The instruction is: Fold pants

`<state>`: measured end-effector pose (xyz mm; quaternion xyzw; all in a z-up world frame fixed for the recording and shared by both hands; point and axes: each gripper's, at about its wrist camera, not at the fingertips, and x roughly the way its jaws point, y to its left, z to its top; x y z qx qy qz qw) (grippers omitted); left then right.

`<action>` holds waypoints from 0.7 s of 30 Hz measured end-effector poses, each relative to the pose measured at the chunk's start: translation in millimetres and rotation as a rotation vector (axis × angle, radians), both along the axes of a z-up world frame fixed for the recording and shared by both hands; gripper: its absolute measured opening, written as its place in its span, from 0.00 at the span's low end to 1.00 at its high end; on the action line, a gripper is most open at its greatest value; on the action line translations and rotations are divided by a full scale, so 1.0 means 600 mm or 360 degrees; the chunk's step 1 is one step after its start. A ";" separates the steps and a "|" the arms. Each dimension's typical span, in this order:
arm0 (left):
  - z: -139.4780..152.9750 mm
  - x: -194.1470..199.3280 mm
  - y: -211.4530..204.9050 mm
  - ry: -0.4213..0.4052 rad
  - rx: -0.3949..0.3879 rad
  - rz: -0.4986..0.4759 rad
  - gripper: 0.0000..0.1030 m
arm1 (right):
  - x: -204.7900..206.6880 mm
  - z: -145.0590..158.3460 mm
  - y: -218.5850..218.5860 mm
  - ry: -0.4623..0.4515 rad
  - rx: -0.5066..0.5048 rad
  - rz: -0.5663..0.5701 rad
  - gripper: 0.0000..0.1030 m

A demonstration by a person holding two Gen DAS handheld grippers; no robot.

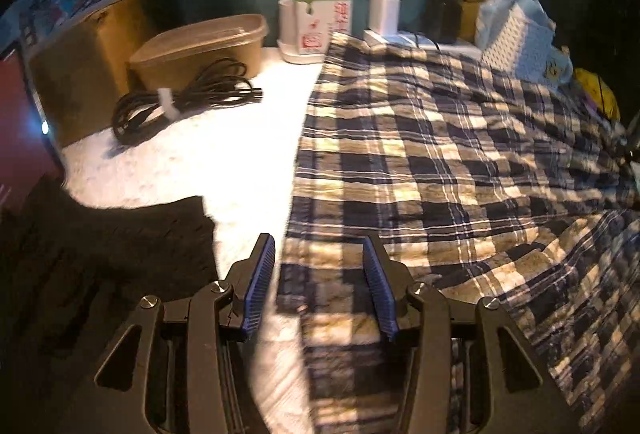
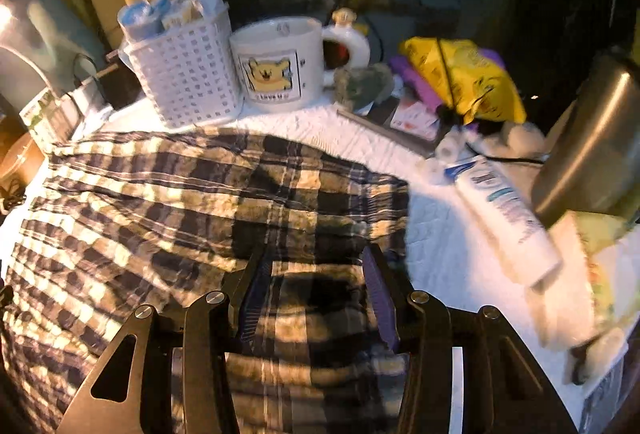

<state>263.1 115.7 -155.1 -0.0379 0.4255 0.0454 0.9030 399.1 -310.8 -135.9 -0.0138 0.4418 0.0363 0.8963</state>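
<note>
The plaid pants (image 1: pixel 448 162), navy, cream and tan, lie spread flat on the white padded table (image 1: pixel 224 146). In the left wrist view my left gripper (image 1: pixel 319 248) is open, its blue-padded fingers (image 1: pixel 262 274) straddling the pants' near left edge just above the cloth. In the right wrist view the pants (image 2: pixel 192 202) fill the left and middle, and my right gripper (image 2: pixel 316 262) is open over the cloth near its right edge. Neither gripper holds anything.
In the left wrist view a black cloth (image 1: pixel 104 254) lies at the near left, with a coiled black cable (image 1: pixel 180 102), a tan lidded box (image 1: pixel 200 46) and a carton (image 1: pixel 322 10) behind. In the right wrist view stand a white basket (image 2: pixel 184 74), a bear mug (image 2: pixel 276 62), a yellow bag (image 2: pixel 464 74), a tube (image 2: pixel 504 214) and a metal can (image 2: pixel 592 142).
</note>
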 end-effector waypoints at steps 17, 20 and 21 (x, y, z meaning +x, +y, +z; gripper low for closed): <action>0.074 -0.181 -0.053 -0.0219 -0.0069 -0.0185 0.45 | -0.203 0.063 -0.063 -0.0158 -0.0108 0.0006 0.48; 0.074 -0.220 -0.066 -0.0240 -0.0054 -0.0241 0.45 | -0.239 0.059 -0.076 -0.0160 -0.0111 -0.0012 0.48; 0.073 -0.229 -0.068 -0.0243 -0.0054 -0.0255 0.45 | -0.249 0.057 -0.080 -0.0158 -0.0108 -0.0020 0.48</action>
